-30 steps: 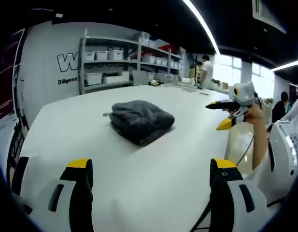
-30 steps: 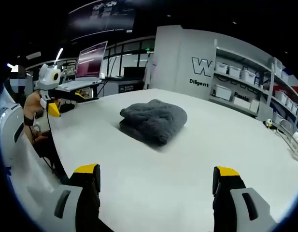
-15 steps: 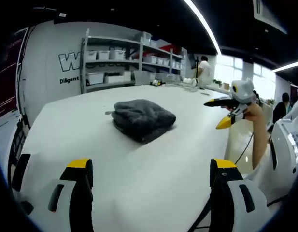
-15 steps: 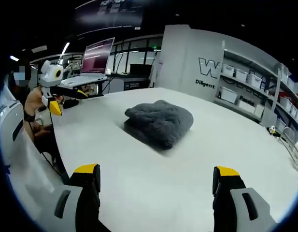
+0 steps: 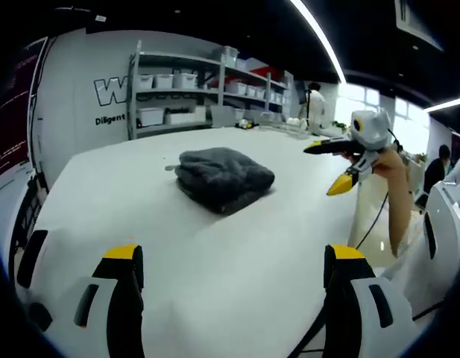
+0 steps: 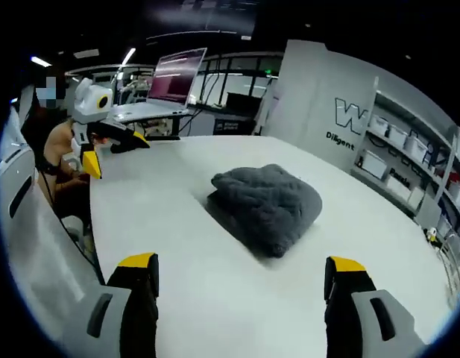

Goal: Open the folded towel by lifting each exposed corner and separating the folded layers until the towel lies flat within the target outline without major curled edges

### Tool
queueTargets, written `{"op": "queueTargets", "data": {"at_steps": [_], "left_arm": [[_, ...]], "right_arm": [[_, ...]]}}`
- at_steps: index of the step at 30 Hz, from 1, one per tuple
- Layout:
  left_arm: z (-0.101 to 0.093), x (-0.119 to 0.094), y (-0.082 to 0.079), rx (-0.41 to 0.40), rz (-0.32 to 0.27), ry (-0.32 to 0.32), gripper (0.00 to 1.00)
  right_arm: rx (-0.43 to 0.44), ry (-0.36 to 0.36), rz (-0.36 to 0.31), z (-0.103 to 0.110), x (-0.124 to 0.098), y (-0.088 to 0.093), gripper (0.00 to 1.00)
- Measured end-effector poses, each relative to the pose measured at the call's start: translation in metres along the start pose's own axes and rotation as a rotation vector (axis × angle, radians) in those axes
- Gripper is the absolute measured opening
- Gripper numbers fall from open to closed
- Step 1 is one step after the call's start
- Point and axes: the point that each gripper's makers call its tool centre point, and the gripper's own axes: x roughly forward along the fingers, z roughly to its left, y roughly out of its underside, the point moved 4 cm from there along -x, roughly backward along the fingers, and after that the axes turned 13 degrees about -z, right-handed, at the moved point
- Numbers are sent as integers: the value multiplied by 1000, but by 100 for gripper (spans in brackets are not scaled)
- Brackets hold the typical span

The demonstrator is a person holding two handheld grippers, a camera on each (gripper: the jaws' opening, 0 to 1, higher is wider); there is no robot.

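Both grippers, left [image 5: 228, 262] and right [image 6: 241, 270], gaped wide (gripping nothing), the folded towel [image 5: 224, 177] at twelve o'clock on the table [image 5: 237, 253].

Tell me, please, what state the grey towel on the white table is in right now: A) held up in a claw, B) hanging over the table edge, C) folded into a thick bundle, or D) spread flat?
C: the grey towel lies as a thick folded bundle on the white table, with both claws apart from it.
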Motion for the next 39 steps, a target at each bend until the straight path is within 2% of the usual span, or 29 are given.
{"op": "queueTargets", "data": {"at_steps": [5, 8, 10, 12, 16, 19, 22, 24, 28, 31, 35, 39], "left_arm": [[1, -5, 0, -7, -5, -7, 99], [2, -7, 0, -11, -11, -14, 99], [2, -7, 0, -11, -14, -14, 99], [3, -8, 0, -14, -16, -12, 99], [3, -8, 2, -16, -15, -7, 99], [3, -8, 3, -19, -17, -2, 99], [2, -7, 3, -22, -20, 2, 99], [2, -8, 4, -22, -21, 5, 99], [2, -7, 6, -26, -21, 8, 99], [1, -6, 6, -29, -25, 10, 99], [-1, -5, 5, -28, -27, 14, 99], [-3, -5, 7, -29, -22, 18, 99]], "right_arm": [[-93, -70, -8, 6, 29, -16, 87], [-209, -73, -69, 4, 51, -30, 83], [-219, -80, -67, 5, 58, -32, 79], [-281, -111, -98, 7, 76, -40, 77], [-343, -154, -97, 15, 107, -42, 68], [-345, -181, -115, 19, 127, -43, 59], [-425, -183, -99, 20, 142, -40, 52], [-447, -186, -94, 21, 150, -37, 48], [-454, -252, -76, 34, 158, -27, 42], [-516, -274, -54, 39, 165, -22, 37], [-540, -270, -54, 40, 168, -21, 29], [-555, -244, -57, 33, 170, -21, 14]]}}
